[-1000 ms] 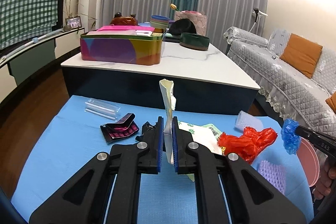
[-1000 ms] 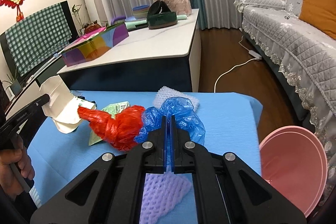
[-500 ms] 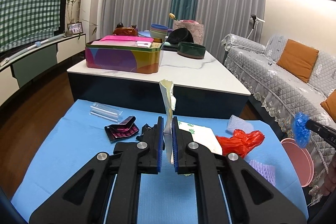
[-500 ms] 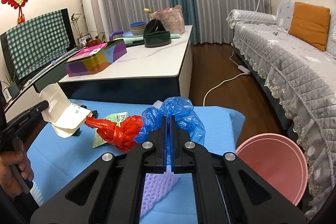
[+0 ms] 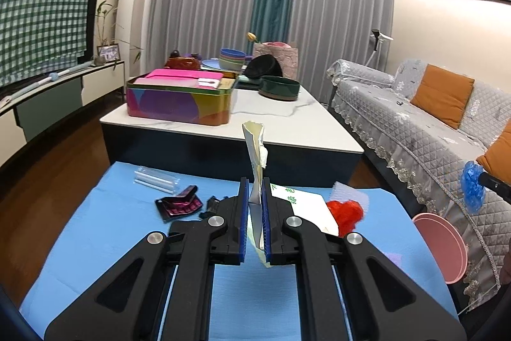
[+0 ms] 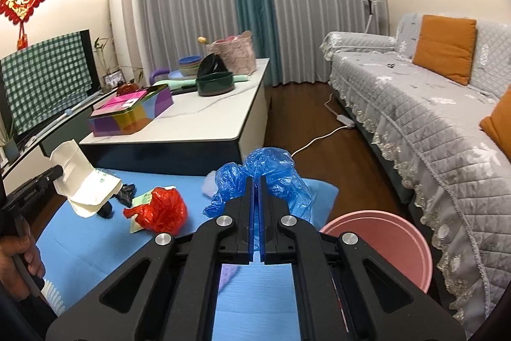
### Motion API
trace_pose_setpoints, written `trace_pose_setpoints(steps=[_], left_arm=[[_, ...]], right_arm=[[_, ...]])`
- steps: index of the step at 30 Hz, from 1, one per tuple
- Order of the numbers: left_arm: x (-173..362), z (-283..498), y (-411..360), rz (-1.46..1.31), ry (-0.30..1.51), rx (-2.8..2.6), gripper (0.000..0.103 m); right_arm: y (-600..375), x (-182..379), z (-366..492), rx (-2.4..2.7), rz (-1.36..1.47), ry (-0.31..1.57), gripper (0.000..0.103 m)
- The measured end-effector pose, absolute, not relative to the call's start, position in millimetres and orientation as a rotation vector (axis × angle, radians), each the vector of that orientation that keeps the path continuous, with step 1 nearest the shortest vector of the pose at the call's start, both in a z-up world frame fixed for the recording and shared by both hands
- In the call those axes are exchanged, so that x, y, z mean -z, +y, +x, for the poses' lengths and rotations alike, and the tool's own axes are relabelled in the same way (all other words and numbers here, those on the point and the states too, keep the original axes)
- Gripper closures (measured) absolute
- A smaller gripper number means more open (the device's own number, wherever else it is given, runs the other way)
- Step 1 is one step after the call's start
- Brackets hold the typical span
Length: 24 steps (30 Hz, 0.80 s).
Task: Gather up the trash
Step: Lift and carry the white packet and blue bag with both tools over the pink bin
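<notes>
My left gripper (image 5: 255, 190) is shut on a white paper carton (image 5: 255, 155), held upright above the blue mat (image 5: 111, 232); the carton also shows in the right wrist view (image 6: 84, 184). My right gripper (image 6: 256, 186) is shut on a crumpled blue plastic bag (image 6: 274, 171), lifted above the mat's right side; the bag shows far right in the left wrist view (image 5: 472, 181). A pink bin (image 6: 383, 240) stands on the floor just right of the mat. A red plastic bag (image 6: 163, 210) lies on the mat on a green-printed wrapper (image 6: 143, 200).
On the mat lie a clear plastic tube pack (image 5: 156, 178), a dark maroon wrapper (image 5: 180, 205), a black scrap (image 5: 210, 205) and purple foam net (image 6: 228, 274). A marble coffee table (image 5: 287, 123) with tins and bowls stands behind. A grey sofa (image 6: 431, 123) runs along the right.
Both grippers have risen and pulled back with their loads. The blue bag has moved right, toward the pink bin. The red bag has dropped free and lies bunched on the mat.
</notes>
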<state>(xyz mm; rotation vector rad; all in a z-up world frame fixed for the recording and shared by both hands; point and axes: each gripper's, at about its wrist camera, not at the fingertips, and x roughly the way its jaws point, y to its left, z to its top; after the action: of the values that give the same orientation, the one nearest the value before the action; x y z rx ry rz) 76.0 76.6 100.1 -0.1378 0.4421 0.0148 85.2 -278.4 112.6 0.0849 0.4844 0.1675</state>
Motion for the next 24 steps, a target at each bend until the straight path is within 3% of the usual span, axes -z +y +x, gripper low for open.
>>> trace_pose_setpoints(steps=[24], left_arm=[[-103,88,-1,-0.089,0.443,0.127,0.095]], right_arm=[[-350,-120,59,0.0,0.068,0.437,0.101]])
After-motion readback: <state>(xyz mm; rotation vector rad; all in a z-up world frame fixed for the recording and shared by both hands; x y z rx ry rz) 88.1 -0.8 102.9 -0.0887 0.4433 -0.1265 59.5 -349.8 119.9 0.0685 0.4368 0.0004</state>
